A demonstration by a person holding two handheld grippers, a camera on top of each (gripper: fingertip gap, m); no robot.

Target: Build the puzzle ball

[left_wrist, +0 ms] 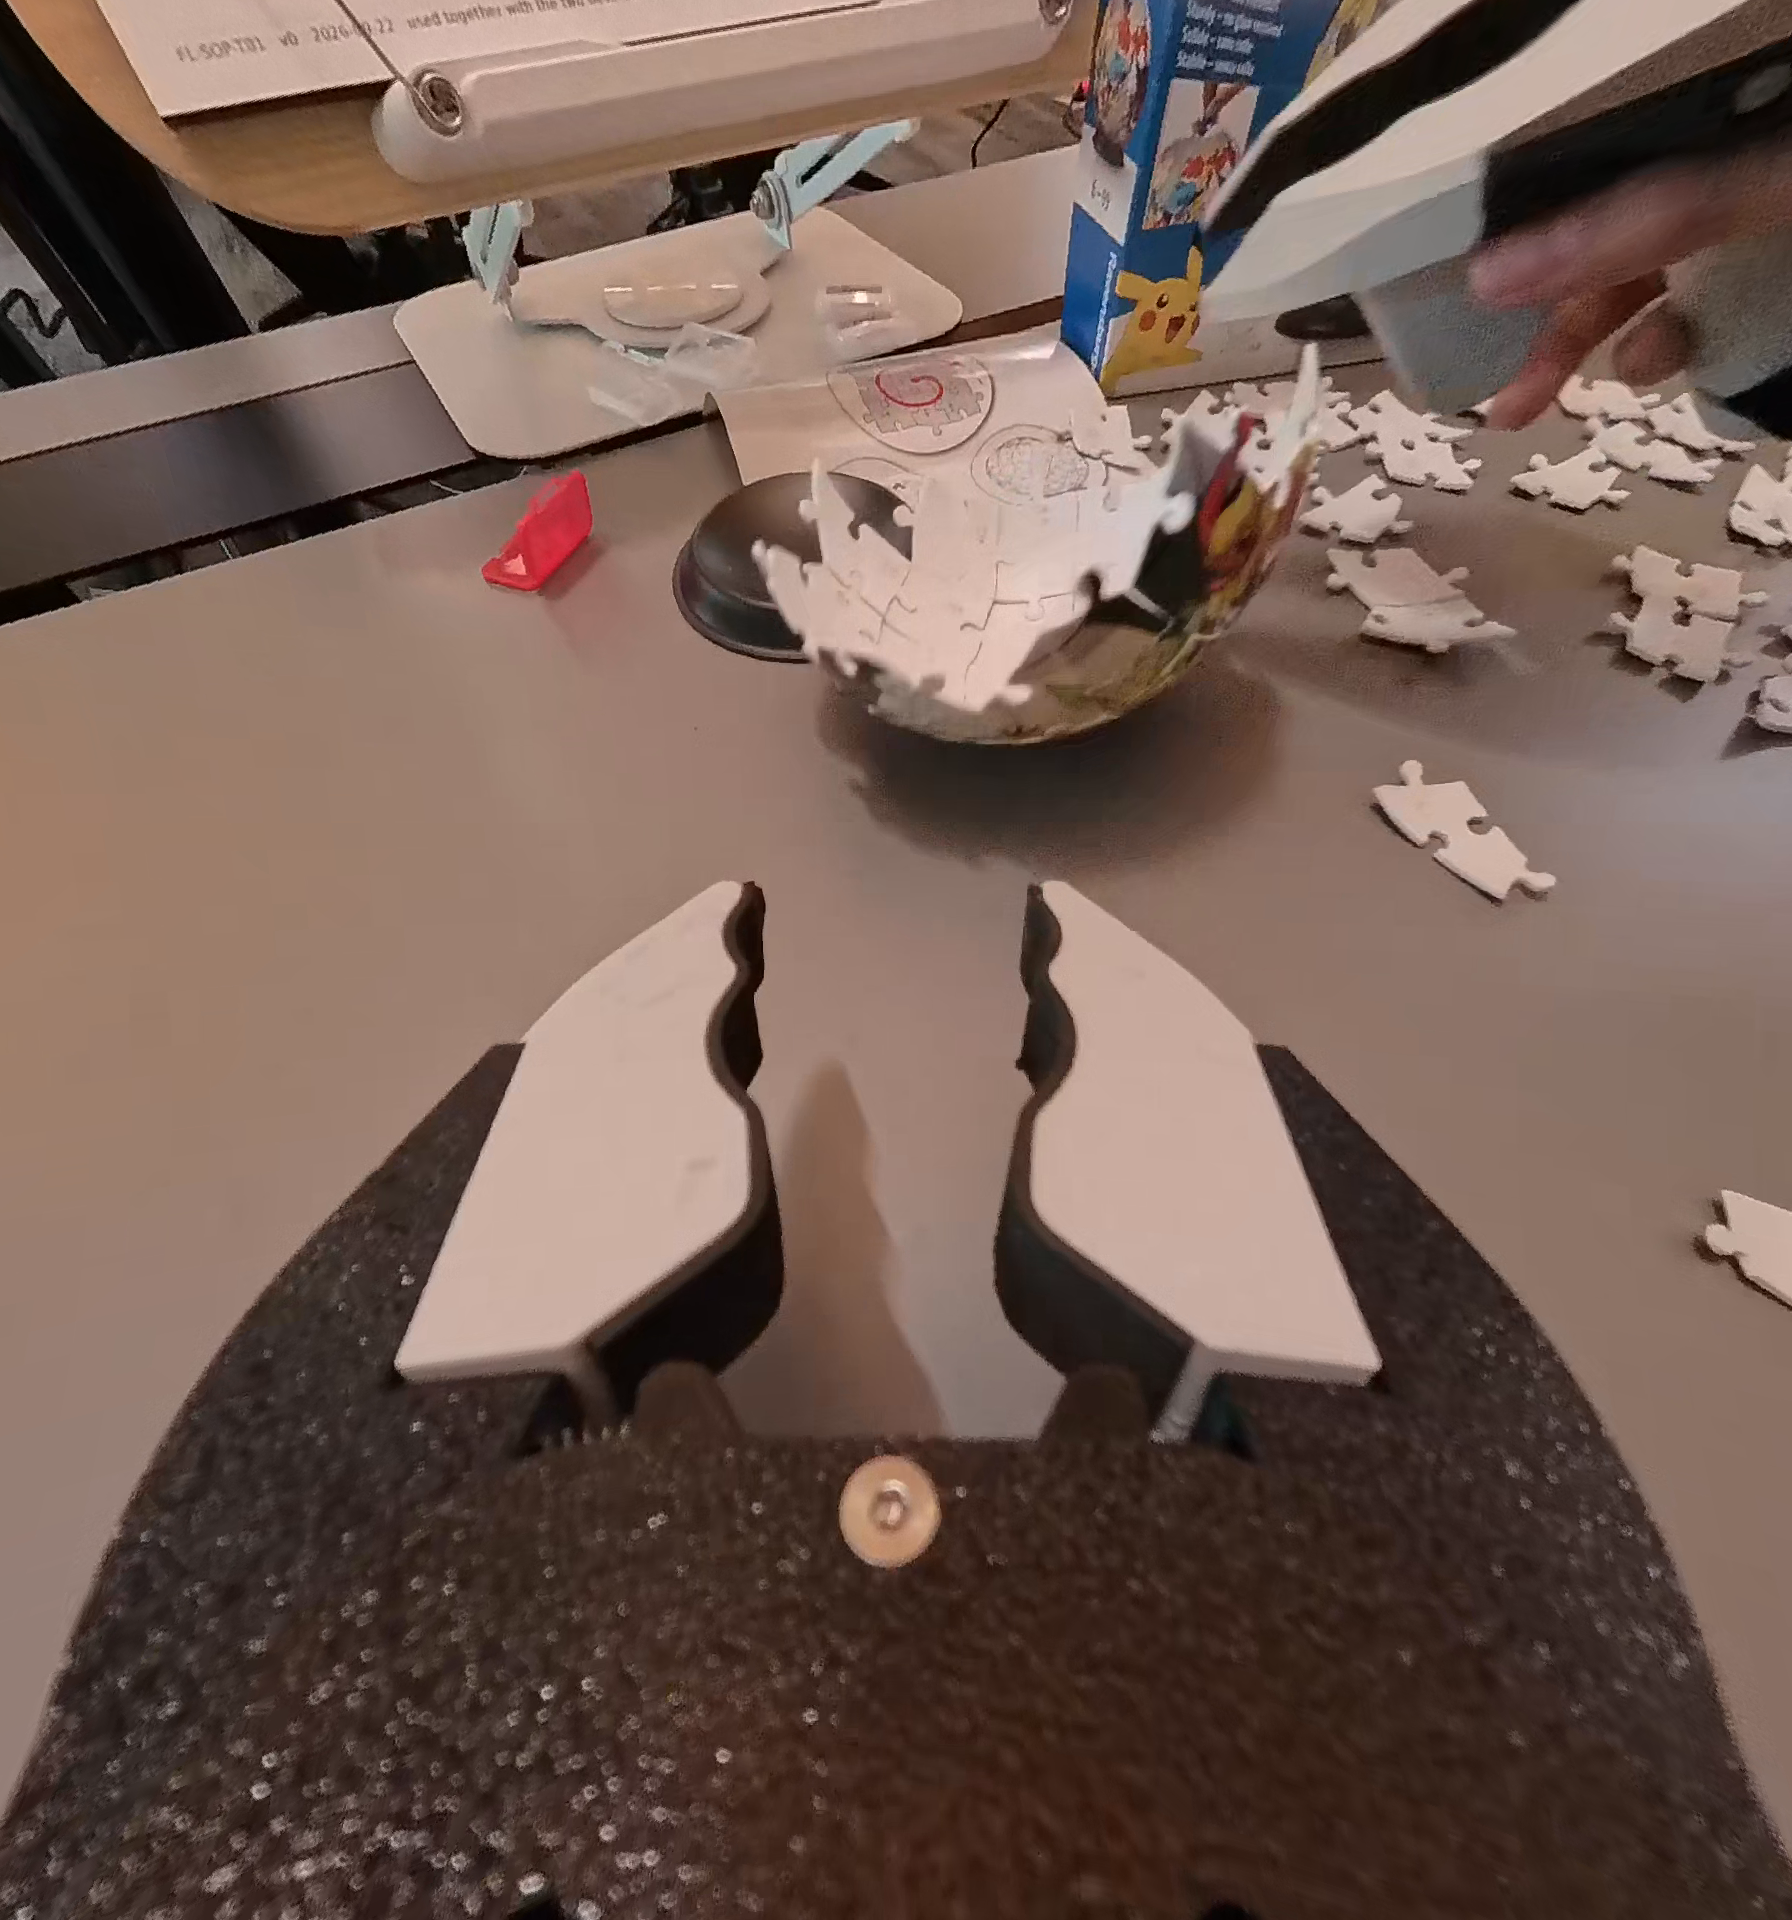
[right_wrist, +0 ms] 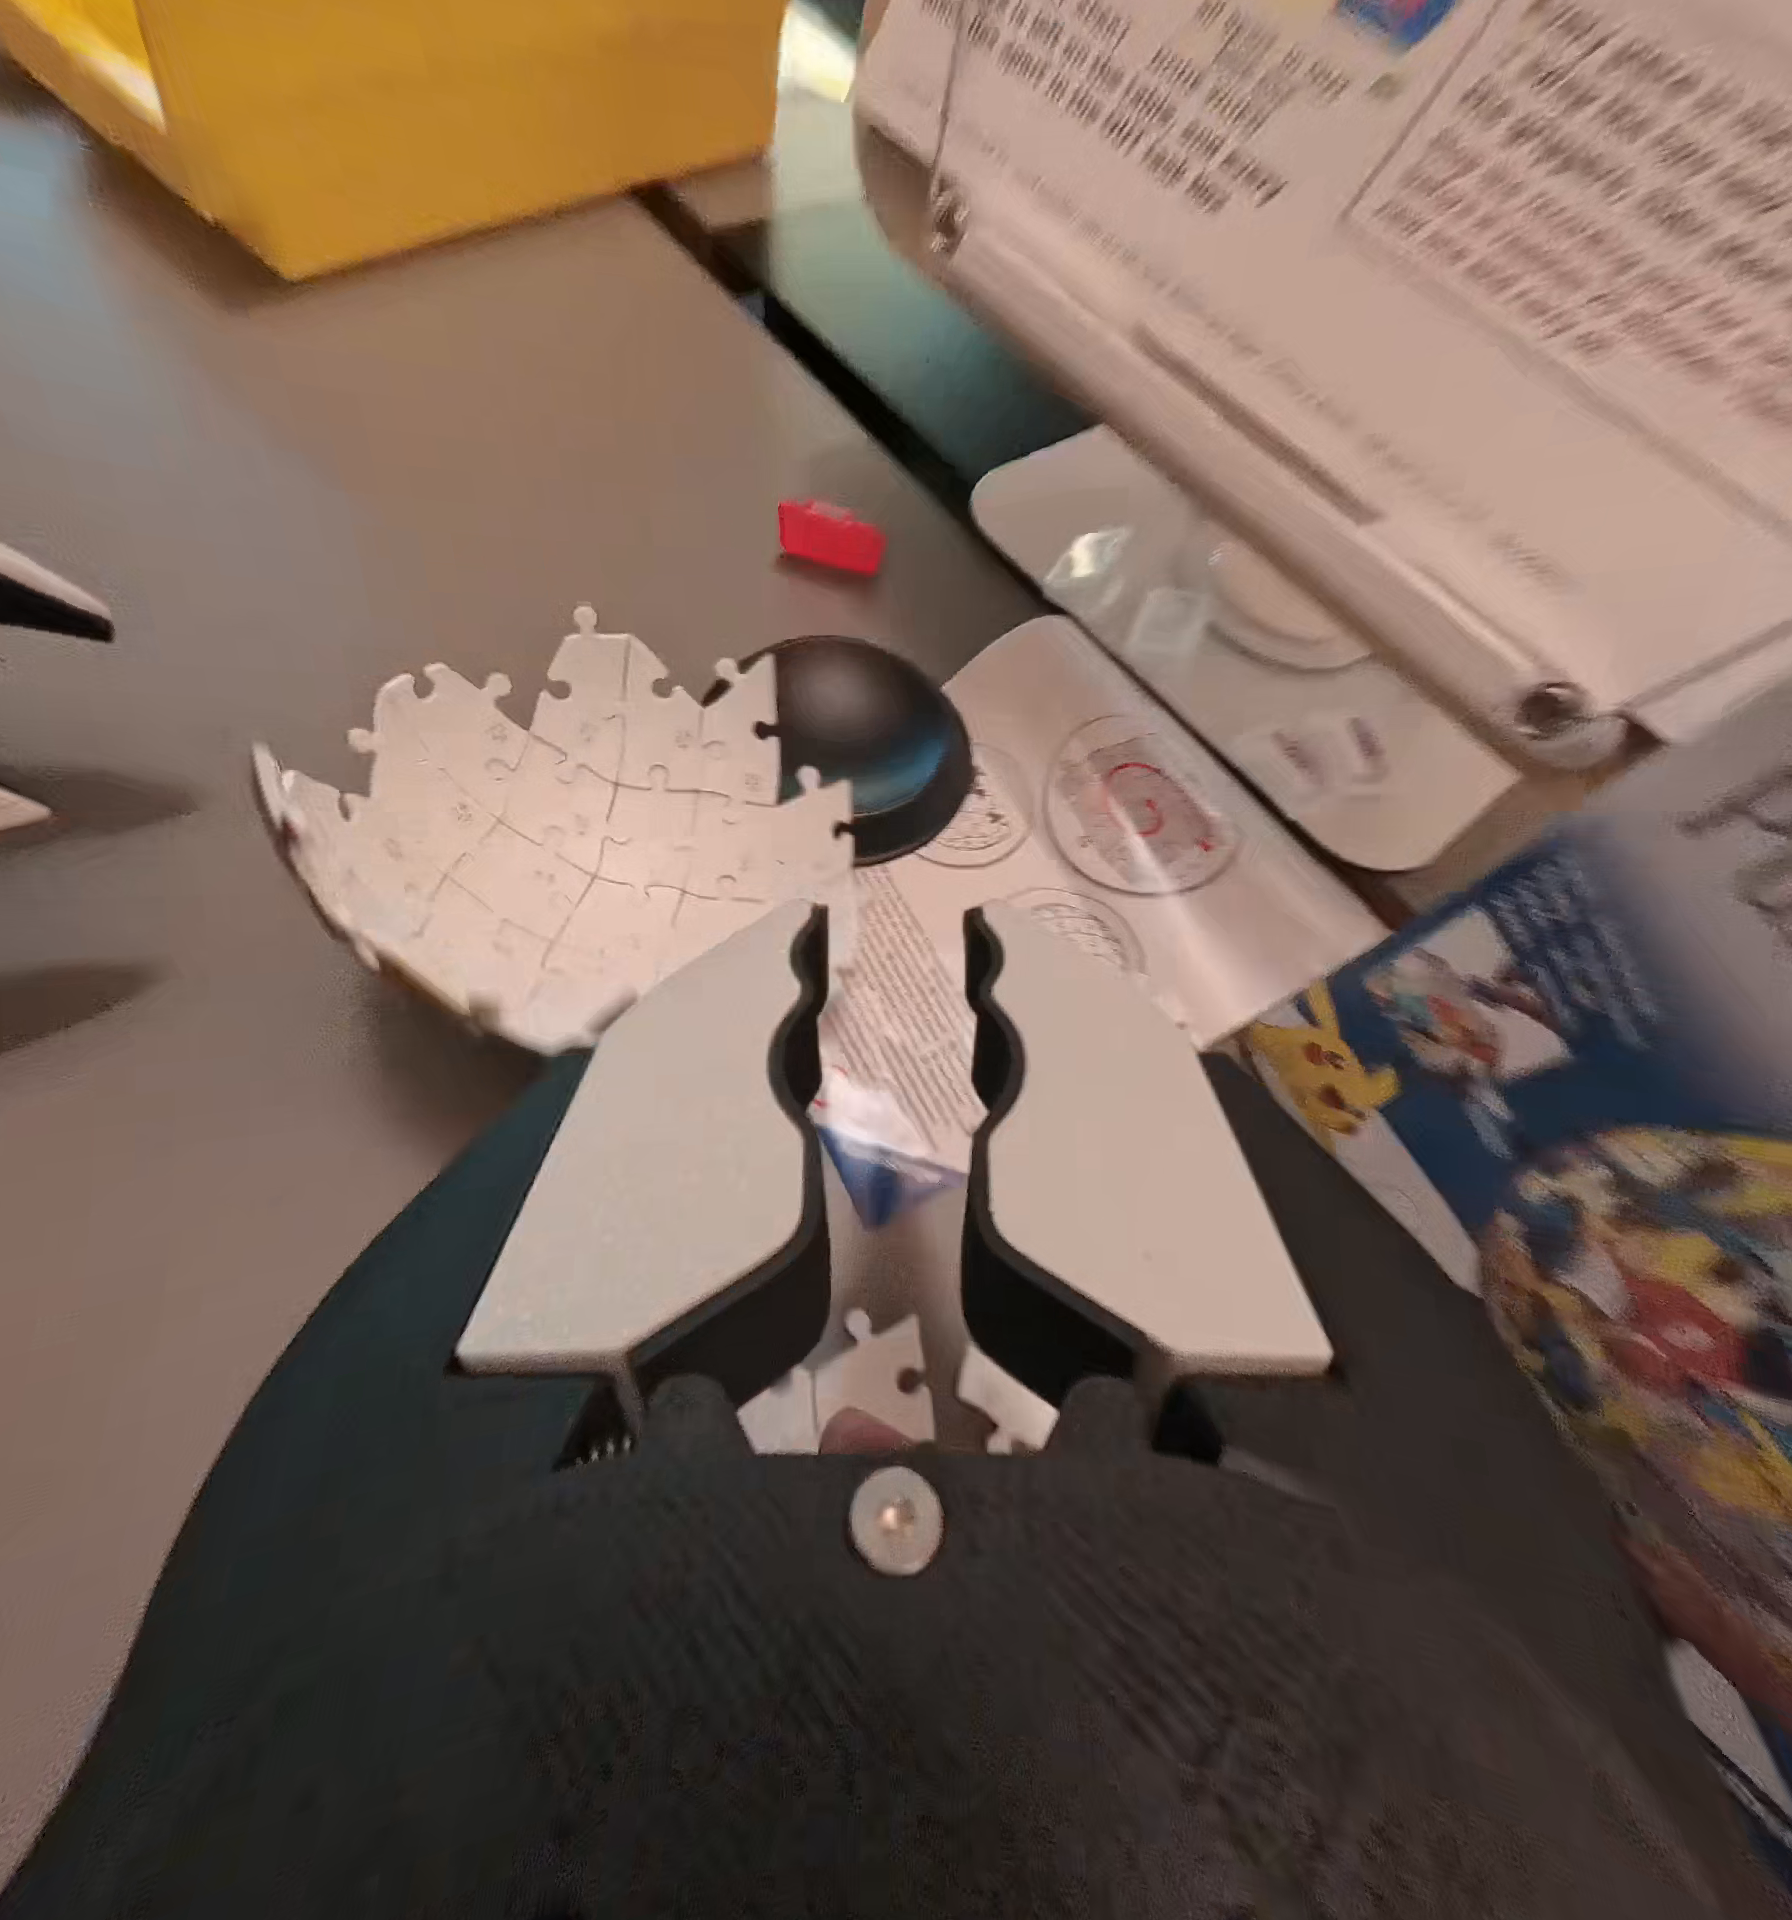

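We see the half-built puzzle ball sitting as an open, jagged bowl on the grey table, just in front of a black dome-shaped stand and not seated on it, so we judge it free to rock or slide if nudged. Its raised edge pieces stand up thin and unsupported; a sideways knock could spring the tabs apart and undo finished rows. Loose white pieces lie scattered to the right, backs up, so picking a wrong one is an easy mistake. Our left gripper hovers low over bare table short of the ball, fingers spread and holding nothing. Our right gripper is up over the folded instruction sheet beside the blue puzzle box, fingers parted with nothing clamped between them; its view is blurred, and a fast swing there could clip the shell's rim or the box. A small red block lies clear of everything.
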